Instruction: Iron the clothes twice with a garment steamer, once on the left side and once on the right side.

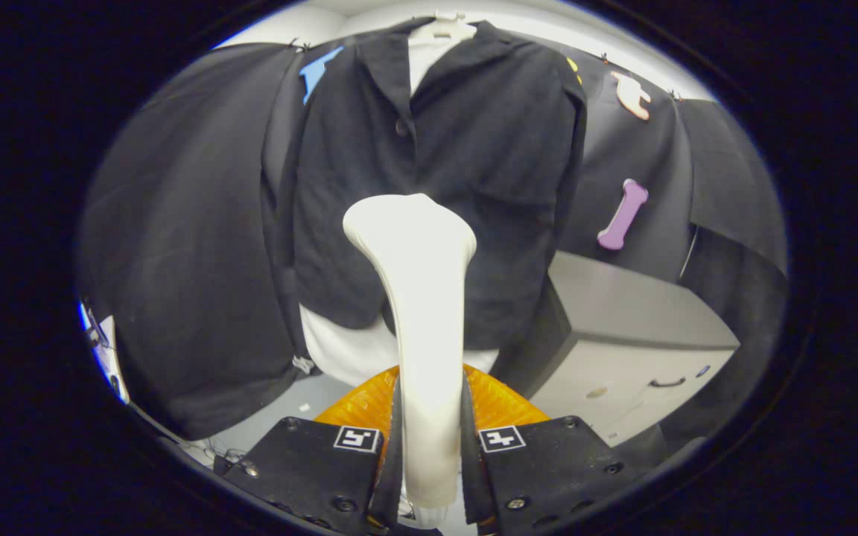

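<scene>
My gripper points straight ahead at the hanging clothes, its two fingers pressed against either side of the steamer, which I hold upright by its handle. The steamer's wide head rises well beyond my fingertips and sits in front of the lower middle of the dark jacket. From the left: the booth's black cloth, then the jacket on its hanger over a white shirt, then a grey cabinet to the right. An orange part shows just behind my fingers.
</scene>
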{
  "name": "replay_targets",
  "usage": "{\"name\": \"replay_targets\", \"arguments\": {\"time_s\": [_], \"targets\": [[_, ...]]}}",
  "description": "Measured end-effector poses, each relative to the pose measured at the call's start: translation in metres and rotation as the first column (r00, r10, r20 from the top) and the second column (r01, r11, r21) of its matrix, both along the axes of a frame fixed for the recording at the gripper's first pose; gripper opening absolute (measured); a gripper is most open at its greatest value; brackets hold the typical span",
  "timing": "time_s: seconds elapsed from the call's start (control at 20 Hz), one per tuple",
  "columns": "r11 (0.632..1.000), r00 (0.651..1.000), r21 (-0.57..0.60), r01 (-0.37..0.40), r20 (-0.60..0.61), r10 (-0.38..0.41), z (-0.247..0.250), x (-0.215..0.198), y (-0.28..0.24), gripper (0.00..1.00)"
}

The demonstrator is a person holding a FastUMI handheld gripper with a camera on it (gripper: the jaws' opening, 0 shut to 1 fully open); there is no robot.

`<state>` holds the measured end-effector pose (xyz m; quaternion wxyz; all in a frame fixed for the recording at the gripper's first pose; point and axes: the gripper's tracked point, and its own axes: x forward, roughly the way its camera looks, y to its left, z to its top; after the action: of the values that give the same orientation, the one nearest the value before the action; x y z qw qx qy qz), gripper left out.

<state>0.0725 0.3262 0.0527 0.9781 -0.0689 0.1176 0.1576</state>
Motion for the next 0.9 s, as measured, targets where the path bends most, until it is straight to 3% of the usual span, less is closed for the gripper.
{"name": "replay_targets", "arguments": {"time_s": [0.3, 0.55, 0.9], "targets": [[0.991, 0.967, 0.109, -0.079, 0.251, 0.049, 0.14, -0.001, 0.035, 0.35], [0.981, 0.895, 0.142, -0.132, 0.442, 0.056, 0.238, 0.011, 0.059, 0.35], [0.971, 0.806, 0.157, -0.182, 0.589, 0.055, 0.325, 0.018, 0.102, 0.35]]}}
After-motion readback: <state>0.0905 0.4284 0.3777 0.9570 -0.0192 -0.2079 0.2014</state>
